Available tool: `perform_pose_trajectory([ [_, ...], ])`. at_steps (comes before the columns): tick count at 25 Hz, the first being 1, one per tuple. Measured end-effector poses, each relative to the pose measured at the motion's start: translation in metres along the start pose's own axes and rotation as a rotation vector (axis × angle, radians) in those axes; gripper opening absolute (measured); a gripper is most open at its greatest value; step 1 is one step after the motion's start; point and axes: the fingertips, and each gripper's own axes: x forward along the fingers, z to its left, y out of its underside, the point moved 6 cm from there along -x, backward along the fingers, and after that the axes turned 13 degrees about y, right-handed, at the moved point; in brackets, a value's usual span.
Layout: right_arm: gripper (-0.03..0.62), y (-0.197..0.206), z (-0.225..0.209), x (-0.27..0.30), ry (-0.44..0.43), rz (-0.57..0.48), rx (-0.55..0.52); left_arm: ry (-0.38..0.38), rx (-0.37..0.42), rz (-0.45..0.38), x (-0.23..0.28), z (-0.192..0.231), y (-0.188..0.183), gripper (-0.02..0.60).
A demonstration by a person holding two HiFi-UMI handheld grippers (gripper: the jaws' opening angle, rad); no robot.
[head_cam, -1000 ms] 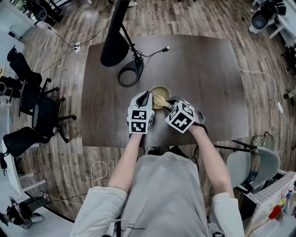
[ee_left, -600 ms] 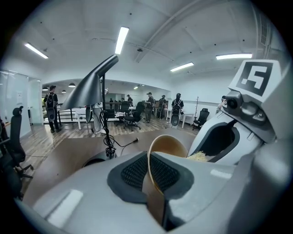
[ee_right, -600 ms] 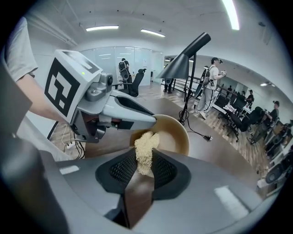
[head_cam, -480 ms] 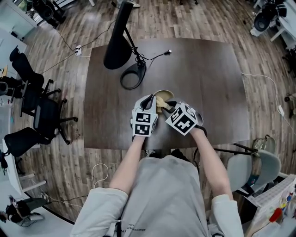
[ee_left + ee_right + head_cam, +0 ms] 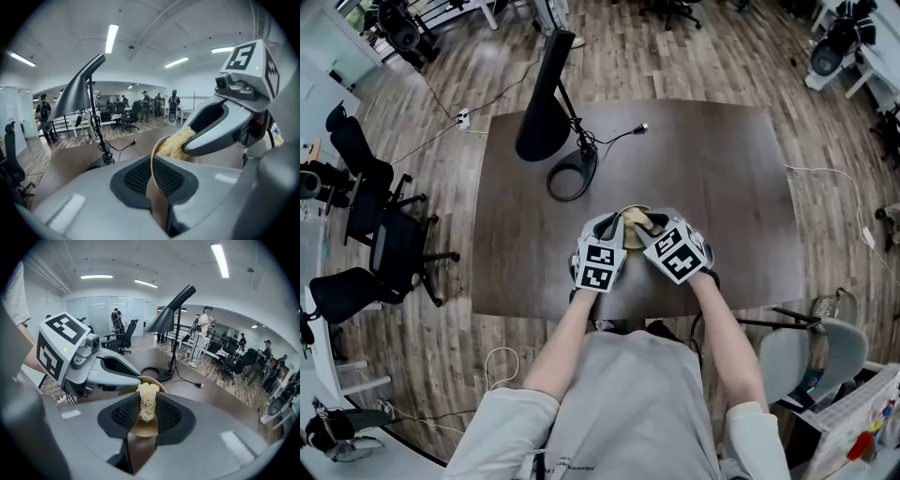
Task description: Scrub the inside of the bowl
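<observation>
In the head view, the bowl is showing at the near edge of the dark table, between the left gripper and the right gripper, well apart from the desk lamp. In the left gripper view, the jaws are pinching narrowly on the bowl's thin wall. The bowl is looking light, stiff and probably slippery, so the rim seems the sensible hold. In the right gripper view, the jaws are clamping a soft fibrous scrub pad, which is reaching inside the bowl near its rim.

Head view: bowl mostly hidden beneath left gripper, right gripper; scrubber lower end lost between jaws.
</observation>
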Motion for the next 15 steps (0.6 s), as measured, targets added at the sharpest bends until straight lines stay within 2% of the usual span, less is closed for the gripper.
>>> perform_pose_trajectory([
  [8,0.118,0.015,-0.019,-0.007,0.069,-0.015,0.037,0.006,0.023,0.005,0.002,0.004,-0.012,0.015],
  [15,0.118,0.025,-0.023,-0.008,0.071,0.007,0.038,-0.028,0.040,-0.010,-0.002,0.009,-0.022,0.015],
])
